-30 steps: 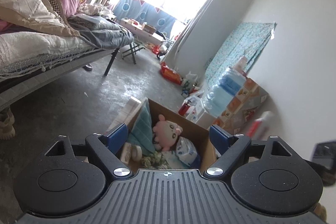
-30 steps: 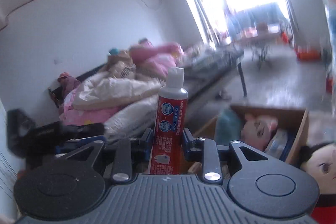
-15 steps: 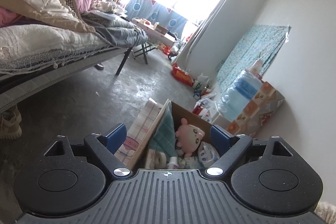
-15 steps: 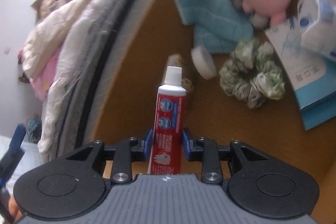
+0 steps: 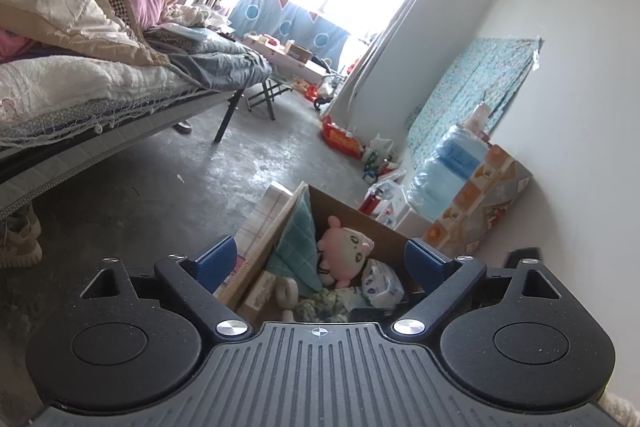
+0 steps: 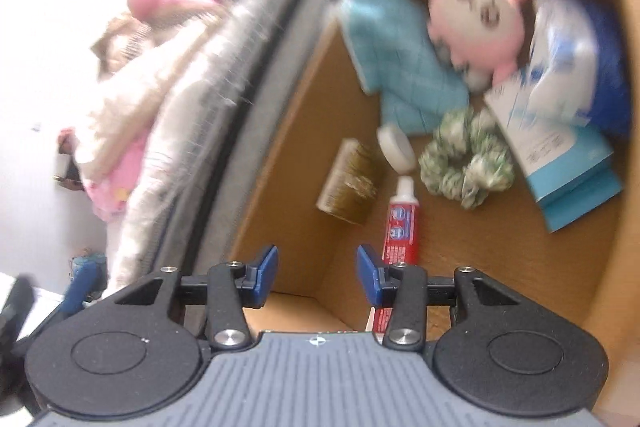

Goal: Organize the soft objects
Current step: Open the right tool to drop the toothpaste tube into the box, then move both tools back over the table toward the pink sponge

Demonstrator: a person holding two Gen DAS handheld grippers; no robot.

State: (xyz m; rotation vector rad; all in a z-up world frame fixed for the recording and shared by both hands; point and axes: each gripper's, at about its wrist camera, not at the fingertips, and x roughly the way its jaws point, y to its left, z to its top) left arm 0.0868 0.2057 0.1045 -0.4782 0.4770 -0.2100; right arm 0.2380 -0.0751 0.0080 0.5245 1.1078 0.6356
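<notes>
A: Where is the red-and-white toothpaste tube [image 6: 400, 223] now?

B: Lying on the floor of the brown cardboard box [image 6: 304, 131], white cap pointing away, just past the right gripper [image 6: 317, 269]. Its jaws have just been opening and stand apart with nothing between them; the tube sits beside the right-hand pad, released.

A: What else is in the box?

B: A pink-and-white plush doll [image 6: 478, 15] at the far wall, a teal quilted cloth [image 6: 394, 67] beside it, a green-and-white scrunchie [image 6: 466, 159] near the tube's cap, and a small white round jar [image 6: 396, 149] touching the cap.

A: And the left gripper [image 5: 320, 261]?

B: Spread wide and empty, hovering outside the box; its jaws have been opening too.
</notes>
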